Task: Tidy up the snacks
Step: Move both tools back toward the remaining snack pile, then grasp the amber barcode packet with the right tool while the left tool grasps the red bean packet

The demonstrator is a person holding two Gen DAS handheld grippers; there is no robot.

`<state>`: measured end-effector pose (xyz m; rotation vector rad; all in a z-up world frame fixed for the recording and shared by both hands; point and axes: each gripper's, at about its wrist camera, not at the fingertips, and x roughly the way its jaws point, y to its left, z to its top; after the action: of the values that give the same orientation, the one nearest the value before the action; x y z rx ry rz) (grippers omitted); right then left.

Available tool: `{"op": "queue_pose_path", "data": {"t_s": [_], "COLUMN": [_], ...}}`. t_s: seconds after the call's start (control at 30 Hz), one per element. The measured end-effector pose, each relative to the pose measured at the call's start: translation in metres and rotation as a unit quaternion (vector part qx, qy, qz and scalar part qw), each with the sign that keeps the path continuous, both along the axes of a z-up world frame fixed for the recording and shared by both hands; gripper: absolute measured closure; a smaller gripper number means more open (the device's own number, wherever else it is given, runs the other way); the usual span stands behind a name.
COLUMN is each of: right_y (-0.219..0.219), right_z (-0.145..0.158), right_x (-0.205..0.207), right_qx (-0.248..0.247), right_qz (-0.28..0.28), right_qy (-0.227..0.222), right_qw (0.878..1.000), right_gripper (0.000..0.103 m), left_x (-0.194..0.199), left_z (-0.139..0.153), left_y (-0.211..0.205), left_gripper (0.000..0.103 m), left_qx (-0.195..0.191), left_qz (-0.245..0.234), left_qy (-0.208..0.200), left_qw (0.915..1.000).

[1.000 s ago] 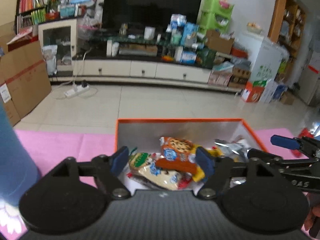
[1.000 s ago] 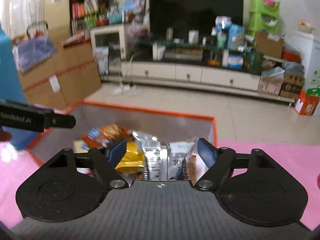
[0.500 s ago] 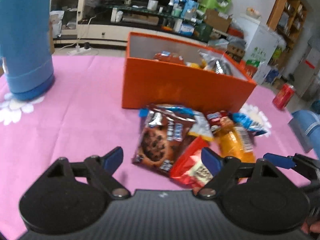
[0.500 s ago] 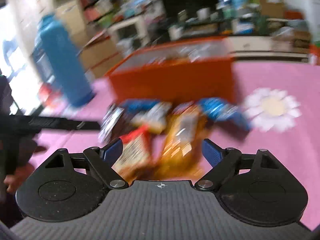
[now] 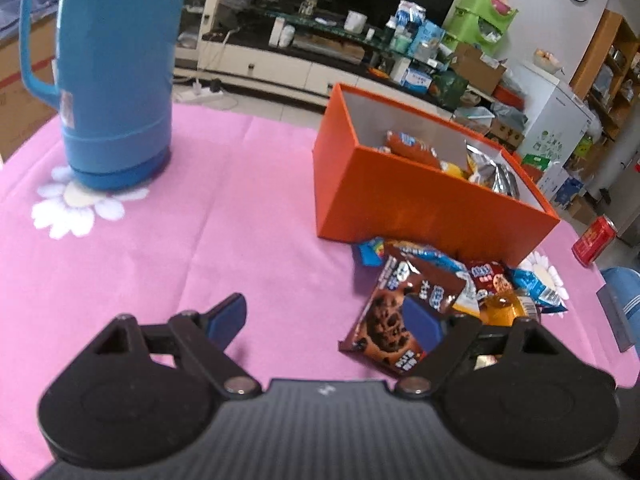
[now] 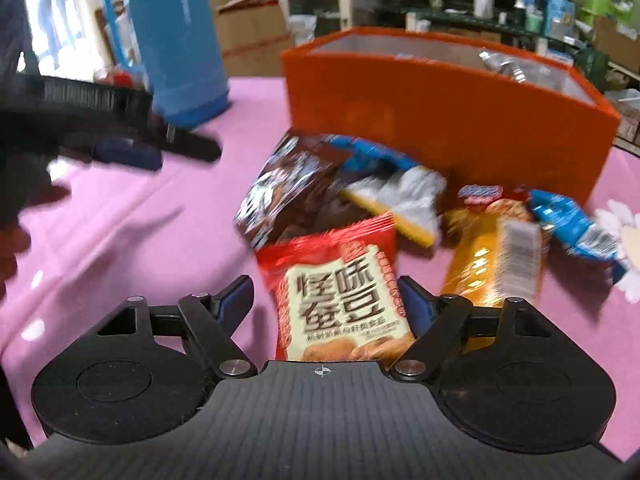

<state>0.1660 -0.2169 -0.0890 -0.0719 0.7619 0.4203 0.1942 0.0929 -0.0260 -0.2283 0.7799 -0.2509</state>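
Right gripper is hanging low over the pink tablecloth, jaws released and just now narrowing around a red snack packet lying between them; pads not visibly pressing. Left gripper is hovering with jaws released, nothing gripped, its right finger over a brown cookie packet. Beyond, loose snacks are lying heaped against the near wall of the orange box, which is holding more packets. A blue thermos is standing toward the table's far left edge.
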Motion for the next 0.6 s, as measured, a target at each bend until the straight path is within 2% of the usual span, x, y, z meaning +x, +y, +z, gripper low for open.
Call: {"op": "queue_pose_path", "data": {"t_s": [0.17, 0.3, 0.4, 0.47, 0.53, 0.6], "right_y": [0.026, 0.034, 0.006, -0.017, -0.036, -0.045], "right_z": [0.001, 0.014, 0.042, 0.047, 0.037, 0.022], "right_x": [-0.022, -0.037, -0.038, -0.029, -0.013, 0.000], "right_qx": [-0.009, 0.021, 0.034, -0.004, -0.043, -0.052], "right_qz": [0.035, 0.065, 0.002, -0.068, -0.126, -0.148], "right_qy": [0.002, 0.003, -0.059, -0.087, -0.073, -0.041], "right_qw": [0.999, 0.998, 0.998, 0.994, 0.988, 0.987], "right_gripper": [0.039, 0.040, 0.037, 0.029, 0.030, 0.032], "left_x": [-0.001, -0.003, -0.004, -0.003, -0.001, -0.002], "left_z": [-0.001, 0.001, 0.003, 0.001, -0.002, -0.001], "left_y": [0.003, -0.005, -0.011, -0.014, -0.017, -0.020], "left_gripper": [0.019, 0.019, 0.019, 0.019, 0.019, 0.019], "left_qx": [-0.003, 0.010, 0.019, 0.019, 0.013, 0.011], "left_qz": [-0.004, -0.012, -0.017, -0.018, -0.021, -0.026], "left_qy": [0.009, 0.002, -0.005, 0.000, 0.009, 0.007], "left_qw": [0.9999, 0.9999, 0.9997, 0.9996, 0.9996, 0.9996]}}
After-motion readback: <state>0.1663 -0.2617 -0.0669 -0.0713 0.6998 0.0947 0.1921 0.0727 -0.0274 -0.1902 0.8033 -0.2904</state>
